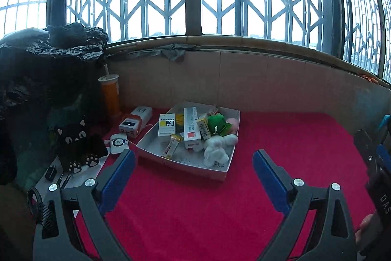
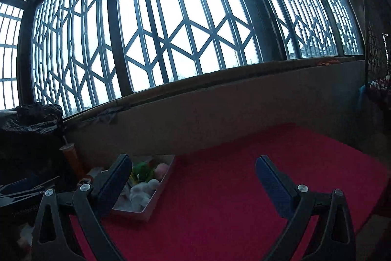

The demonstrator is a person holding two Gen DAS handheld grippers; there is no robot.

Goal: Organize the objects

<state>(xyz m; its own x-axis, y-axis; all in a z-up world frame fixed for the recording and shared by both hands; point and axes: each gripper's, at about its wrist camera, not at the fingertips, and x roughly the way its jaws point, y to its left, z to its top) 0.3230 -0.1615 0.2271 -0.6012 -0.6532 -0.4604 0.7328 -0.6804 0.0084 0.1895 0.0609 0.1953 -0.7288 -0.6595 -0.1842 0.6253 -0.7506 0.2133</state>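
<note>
A shallow white cardboard tray point(image 1: 221, 174) sits on the red cloth point(image 1: 195, 212). In it lie a white plush toy point(image 1: 217, 148), a green plush point(image 1: 217, 125), a pink plush point(image 1: 232, 122), several medicine boxes point(image 1: 167, 125) and a sachet point(image 1: 172, 146). My left gripper point(image 1: 194, 163) is open and empty, just in front of the tray. My right gripper point(image 2: 193, 169) is open and empty over the red cloth point(image 2: 220, 199), with the tray point(image 2: 156, 199) behind its left finger. Part of the right gripper shows at the right edge of the left wrist view point(image 1: 376, 163).
Left of the tray lie a white and orange power bank point(image 1: 134, 121), a round white charger point(image 1: 118, 143), an orange drink cup point(image 1: 110, 94), a black cat-face pouch point(image 1: 78, 146) and a black plastic bag point(image 1: 44, 60). A cardboard wall point(image 1: 268, 82) and barred windows stand behind.
</note>
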